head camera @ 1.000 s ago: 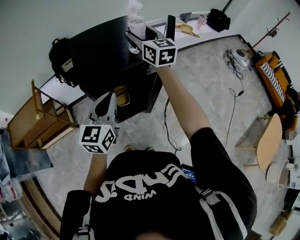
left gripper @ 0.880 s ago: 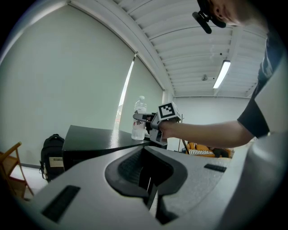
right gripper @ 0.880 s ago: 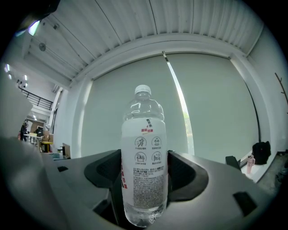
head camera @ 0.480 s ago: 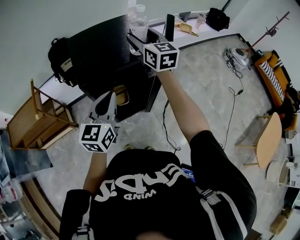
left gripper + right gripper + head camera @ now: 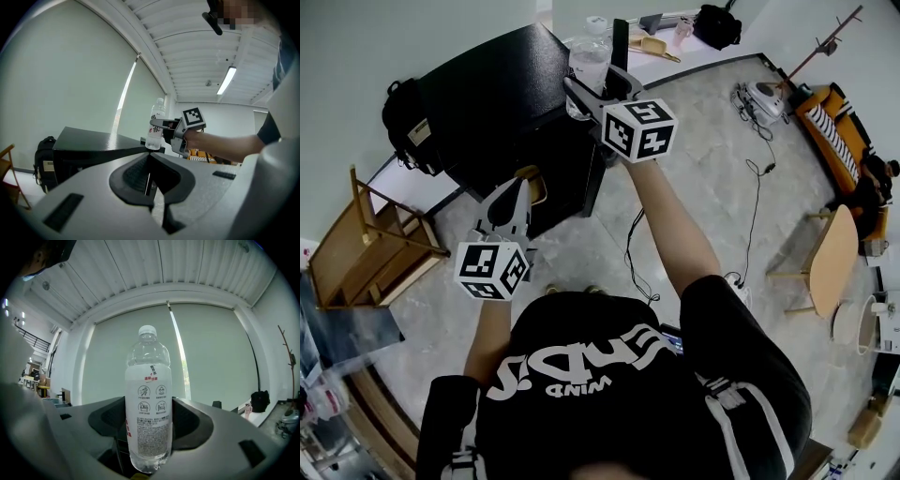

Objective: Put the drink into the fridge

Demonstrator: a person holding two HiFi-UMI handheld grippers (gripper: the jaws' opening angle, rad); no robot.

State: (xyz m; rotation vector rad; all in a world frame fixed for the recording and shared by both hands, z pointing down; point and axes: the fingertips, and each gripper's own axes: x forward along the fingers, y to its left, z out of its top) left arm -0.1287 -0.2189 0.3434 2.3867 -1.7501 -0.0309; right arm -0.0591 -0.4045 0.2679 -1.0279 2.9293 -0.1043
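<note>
Two risks stand out: the right gripper (image 5: 598, 94) clamps the upright drink bottle (image 5: 148, 413) low on its body, near the black fridge (image 5: 487, 94) top, so it could tip or slip; the left gripper (image 5: 508, 202), jaws together and empty, may fumble the door

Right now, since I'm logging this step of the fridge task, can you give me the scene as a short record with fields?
right gripper: shut on the water bottle, by the far corner of the black fridge's top
water bottle: clear, white cap, upright
left gripper: jaws together, nothing between them, held lower in front of the fridge
black fridge: backpack beside it; door state cannot be told
task: bottle not yet inside
</note>
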